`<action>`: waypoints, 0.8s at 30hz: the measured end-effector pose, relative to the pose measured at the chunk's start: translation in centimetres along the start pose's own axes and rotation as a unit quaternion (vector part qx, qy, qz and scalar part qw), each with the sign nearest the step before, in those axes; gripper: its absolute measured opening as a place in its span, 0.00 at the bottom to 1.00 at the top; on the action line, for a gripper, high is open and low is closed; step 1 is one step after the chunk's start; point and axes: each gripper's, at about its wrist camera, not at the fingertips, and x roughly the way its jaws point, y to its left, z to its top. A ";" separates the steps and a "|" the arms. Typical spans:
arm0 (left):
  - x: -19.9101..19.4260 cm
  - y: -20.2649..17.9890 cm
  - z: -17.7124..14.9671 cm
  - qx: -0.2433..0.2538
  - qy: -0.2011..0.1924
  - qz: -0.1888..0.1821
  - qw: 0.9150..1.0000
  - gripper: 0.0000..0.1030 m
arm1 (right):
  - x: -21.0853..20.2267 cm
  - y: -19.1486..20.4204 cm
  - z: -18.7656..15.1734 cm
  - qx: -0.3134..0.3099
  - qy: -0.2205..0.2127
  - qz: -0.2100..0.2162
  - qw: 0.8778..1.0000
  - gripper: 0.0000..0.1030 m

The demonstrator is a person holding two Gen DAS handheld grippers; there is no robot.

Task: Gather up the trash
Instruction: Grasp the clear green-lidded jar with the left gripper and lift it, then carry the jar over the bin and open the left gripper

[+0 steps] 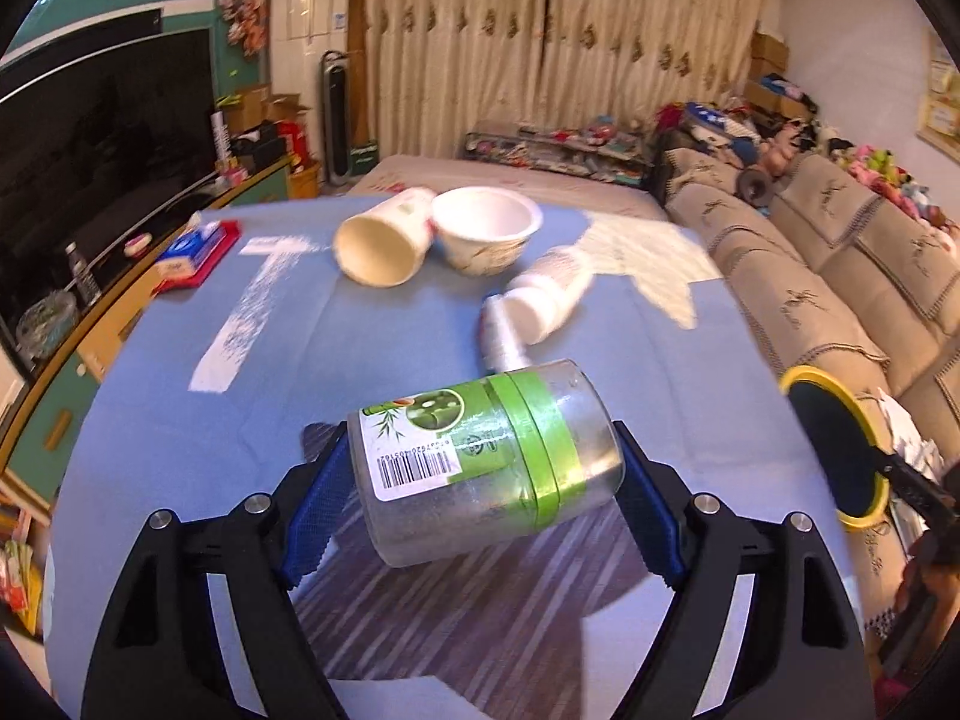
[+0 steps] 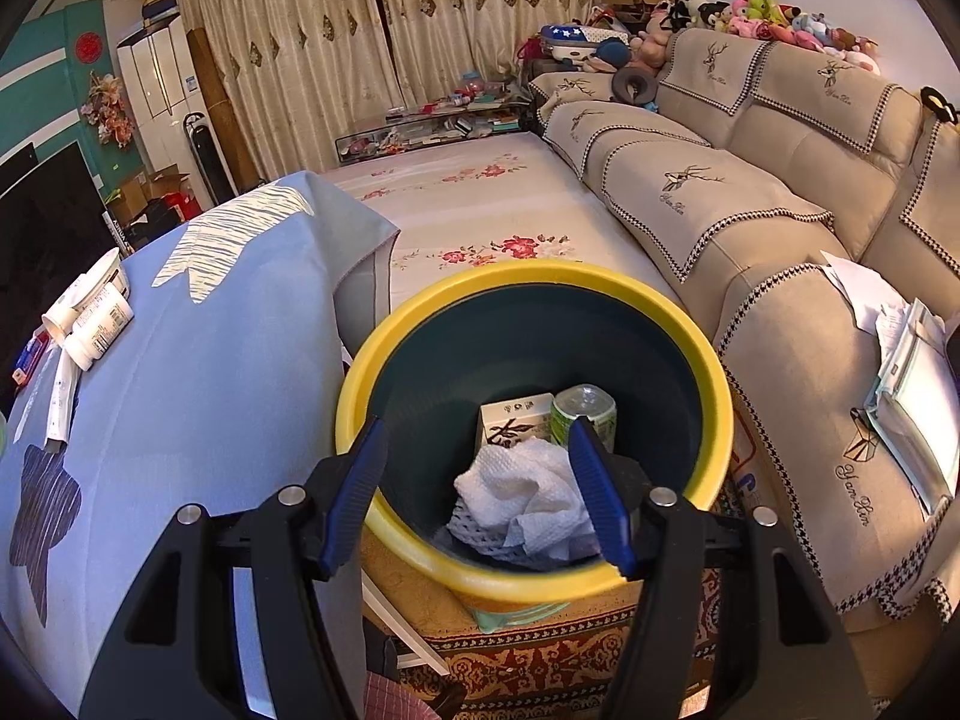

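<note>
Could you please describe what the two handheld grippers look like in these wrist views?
Both look alike. The left gripper and the right gripper each have a glossy black plastic frame of angular linkage arms with triangular cut-outs, joined by round silver pivot bolts. Each carries two long, narrow fingers faced with textured blue pads. No cables, markings or sleeves are visible.

Table and bin layout

Clear plastic jar with green label point(image 1: 489, 450) lies between left gripper point(image 1: 480, 480) pads, above blue tablecloth point(image 1: 180, 420); paper cup point(image 1: 384, 237) left of white bowl point(image 1: 486, 228) behind; yellow-rimmed bin point(image 2: 534, 576) right of table.
</note>
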 end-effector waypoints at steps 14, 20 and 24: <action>0.1 -17.1 2.5 0.136 0.002 -0.170 0.976 0.78 | -5.3 -5.7 -2.8 0.054 -0.033 -0.040 0.997 0.58; 2.4 -26.1 2.3 0.188 0.042 -0.232 0.954 0.78 | -5.9 -7.8 -3.4 0.075 -0.036 -0.048 0.995 0.58; 5.2 -31.0 1.7 0.211 0.070 -0.247 0.943 0.78 | -5.8 -8.8 -3.9 0.085 -0.034 -0.050 0.995 0.58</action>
